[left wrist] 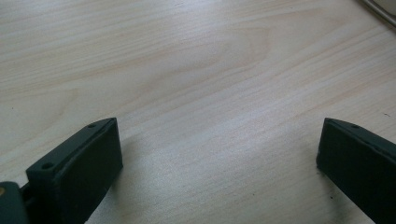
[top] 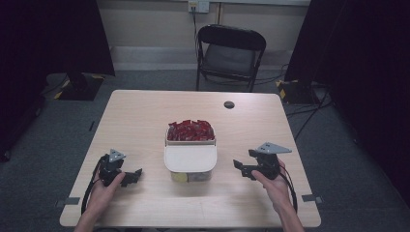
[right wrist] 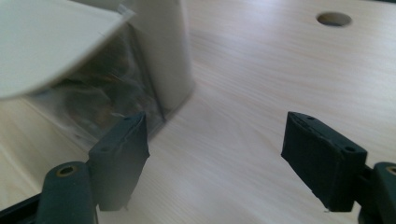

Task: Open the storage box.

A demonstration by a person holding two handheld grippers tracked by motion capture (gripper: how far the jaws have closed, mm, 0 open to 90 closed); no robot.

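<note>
A white container (top: 190,157) stands in the middle of the table. Its far half holds red packets (top: 190,130); a white lid (top: 190,158) covers the near half, with clear walls below. My left gripper (top: 136,175) rests on the table to the container's left, held by a hand. Its jaws stand open over bare wood (left wrist: 219,158). My right gripper (top: 238,168) hovers to the container's right, pointing toward it. In the right gripper view its jaws (right wrist: 215,154) are open with nothing between them, and the container's clear wall (right wrist: 107,88) is close at the left.
A round cable hole (top: 229,104) sits in the table near its far edge, visible too in the right gripper view (right wrist: 333,18). A black folding chair (top: 230,54) stands beyond the table. Dark curtains hang at both sides. Bare wood lies around the container.
</note>
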